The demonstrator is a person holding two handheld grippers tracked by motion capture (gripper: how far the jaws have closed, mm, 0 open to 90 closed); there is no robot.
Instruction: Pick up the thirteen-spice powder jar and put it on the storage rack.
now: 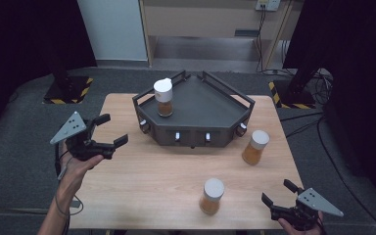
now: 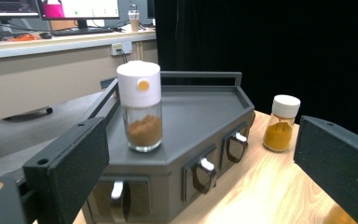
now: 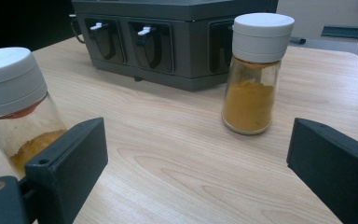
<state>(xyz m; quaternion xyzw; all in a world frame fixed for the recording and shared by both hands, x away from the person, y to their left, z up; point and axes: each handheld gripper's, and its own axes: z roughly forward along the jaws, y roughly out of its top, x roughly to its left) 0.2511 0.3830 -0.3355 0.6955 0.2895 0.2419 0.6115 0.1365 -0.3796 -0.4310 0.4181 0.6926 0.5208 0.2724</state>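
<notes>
Three white-lidded glass spice jars are in view. One with brown powder (image 1: 164,98) (image 2: 140,112) stands on top of the dark grey drawer rack (image 1: 203,105) (image 2: 200,109). An orange-powder jar (image 1: 254,147) (image 3: 254,74) stands on the table right of the rack. A third jar (image 1: 211,196) (image 3: 14,102) stands near the front edge. My left gripper (image 1: 112,129) hovers open left of the rack, facing the jar on it, nothing between its jaws. My right gripper (image 1: 278,192) rests open at the front right, the orange jar ahead between its jaws' lines, untouched.
The wooden table (image 1: 142,176) holds the rack at its back centre, with knobbed drawers (image 2: 203,170) along its front. A rail runs round the rack's top. Beyond the table are grey floor, a desk and black curtains.
</notes>
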